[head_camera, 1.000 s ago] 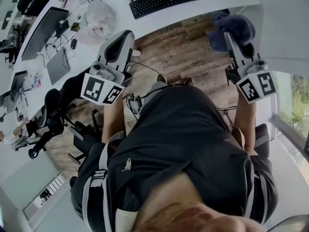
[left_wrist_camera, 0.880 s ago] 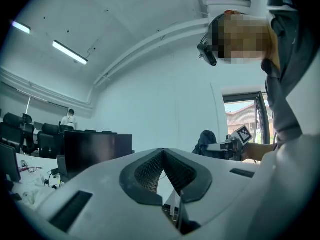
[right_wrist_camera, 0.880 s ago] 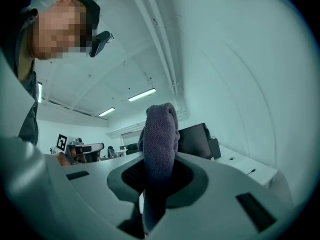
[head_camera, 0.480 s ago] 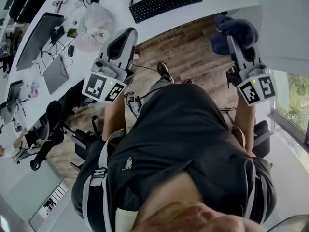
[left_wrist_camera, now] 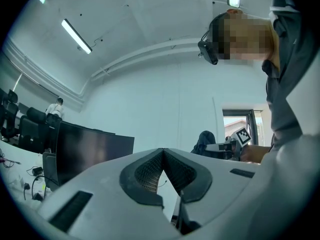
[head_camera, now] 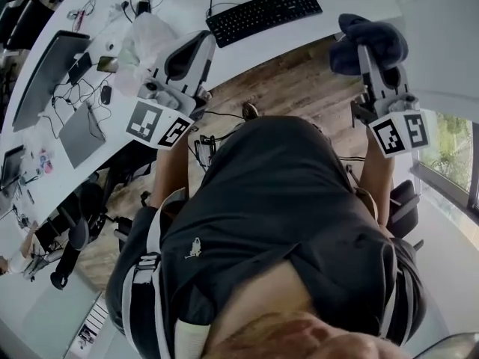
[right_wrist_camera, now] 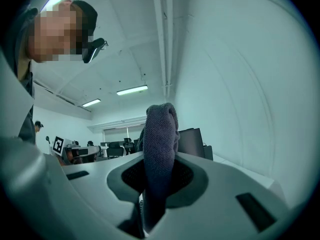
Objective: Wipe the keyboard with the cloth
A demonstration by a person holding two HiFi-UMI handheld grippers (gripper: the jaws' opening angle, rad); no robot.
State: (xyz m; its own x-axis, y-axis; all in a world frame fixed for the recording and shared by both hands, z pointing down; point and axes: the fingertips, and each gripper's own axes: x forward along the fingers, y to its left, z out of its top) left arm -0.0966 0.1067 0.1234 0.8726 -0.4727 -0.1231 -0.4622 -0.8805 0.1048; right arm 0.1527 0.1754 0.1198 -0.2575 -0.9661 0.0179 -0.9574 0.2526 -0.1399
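A black keyboard lies on the white desk at the top of the head view. My right gripper is raised at the right, shut on a dark blue-grey cloth that bunches over its tip. In the right gripper view the cloth stands pinched between the jaws, pointing up toward the ceiling. My left gripper is held up at the left, near the desk edge. Its jaws meet tip to tip in the left gripper view, with nothing between them.
A crumpled white plastic bag sits left of the keyboard. Laptops, cables and small devices crowd the desk's left part. Wooden floor shows between desk and person. Office chairs stand at lower left. A window is at right.
Both grippers have risen and moved toward the desk. The keyboard and desk have shifted down and right in the head view as the person stepped closer.
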